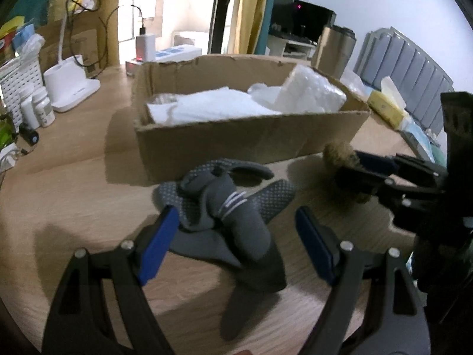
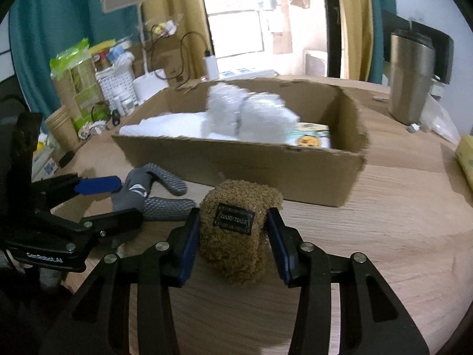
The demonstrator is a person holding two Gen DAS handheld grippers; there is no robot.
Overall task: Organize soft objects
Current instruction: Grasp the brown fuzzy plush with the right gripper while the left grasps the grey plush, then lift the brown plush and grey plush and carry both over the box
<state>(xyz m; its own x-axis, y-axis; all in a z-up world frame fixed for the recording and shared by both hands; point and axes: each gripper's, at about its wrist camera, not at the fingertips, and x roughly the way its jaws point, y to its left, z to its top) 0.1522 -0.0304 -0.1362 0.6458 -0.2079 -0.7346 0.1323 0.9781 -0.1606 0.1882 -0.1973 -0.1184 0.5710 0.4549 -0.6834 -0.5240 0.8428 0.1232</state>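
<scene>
A pile of grey dotted gloves and socks (image 1: 224, 207) lies on the wooden table in front of a cardboard box (image 1: 248, 142). My left gripper (image 1: 236, 230) is open, its blue pads on either side of the pile. My right gripper (image 2: 233, 236) is shut on a brown fuzzy pouch (image 2: 236, 236) with a black "HAND MADE" label, resting on the table. The pouch also shows at the right of the left wrist view (image 1: 340, 153). The box (image 2: 266, 168) holds white cloth (image 1: 212, 106) and clear plastic wrap (image 2: 251, 112).
A steel tumbler (image 2: 411, 77) stands right of the box. A white lamp base (image 1: 71, 88), pill bottles (image 1: 41, 106) and a white basket (image 1: 17, 80) crowd the left. A yellow tissue pack (image 1: 387, 103) lies at the right.
</scene>
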